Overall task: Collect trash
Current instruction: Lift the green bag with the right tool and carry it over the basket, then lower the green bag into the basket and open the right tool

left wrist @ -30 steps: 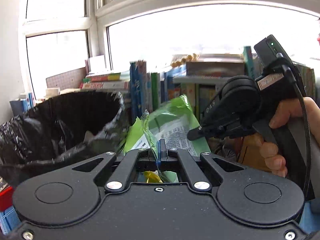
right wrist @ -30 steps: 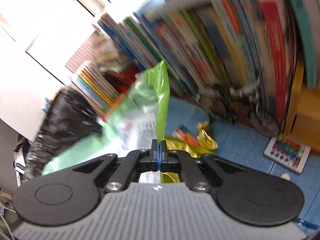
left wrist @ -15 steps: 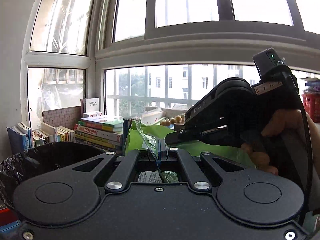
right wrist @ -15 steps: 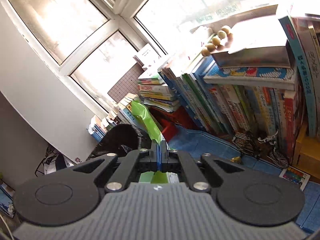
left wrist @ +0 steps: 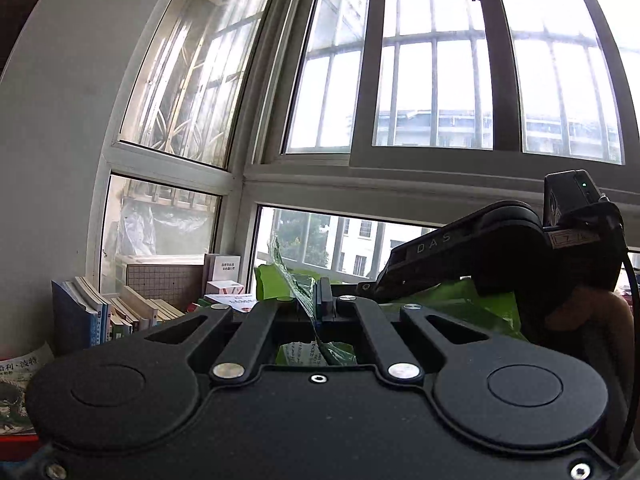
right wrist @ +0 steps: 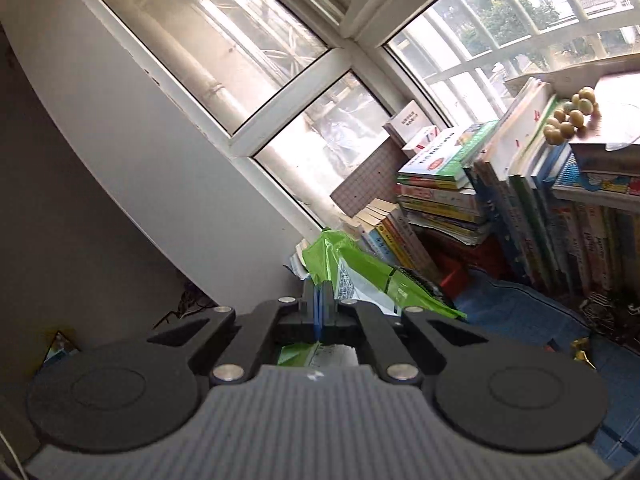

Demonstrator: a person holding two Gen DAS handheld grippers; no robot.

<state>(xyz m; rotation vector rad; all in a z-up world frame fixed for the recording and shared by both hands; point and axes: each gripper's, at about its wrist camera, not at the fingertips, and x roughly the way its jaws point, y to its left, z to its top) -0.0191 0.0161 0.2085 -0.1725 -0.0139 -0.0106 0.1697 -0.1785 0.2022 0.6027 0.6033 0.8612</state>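
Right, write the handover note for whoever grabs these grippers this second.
Left gripper: shut on the green wrapper, pinching its clear torn edge.
Right gripper: shut on the same green wrapper, at another edge.
The wrapper hangs between both grippers, in front of the window and above the books.
Done: wrapper picked up.
Left: drop it in the trash; no bin is in view now. A gold scrap lies on the blue mat.

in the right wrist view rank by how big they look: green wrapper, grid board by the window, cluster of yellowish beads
1. green wrapper, though it is nearest the camera
2. grid board
3. beads
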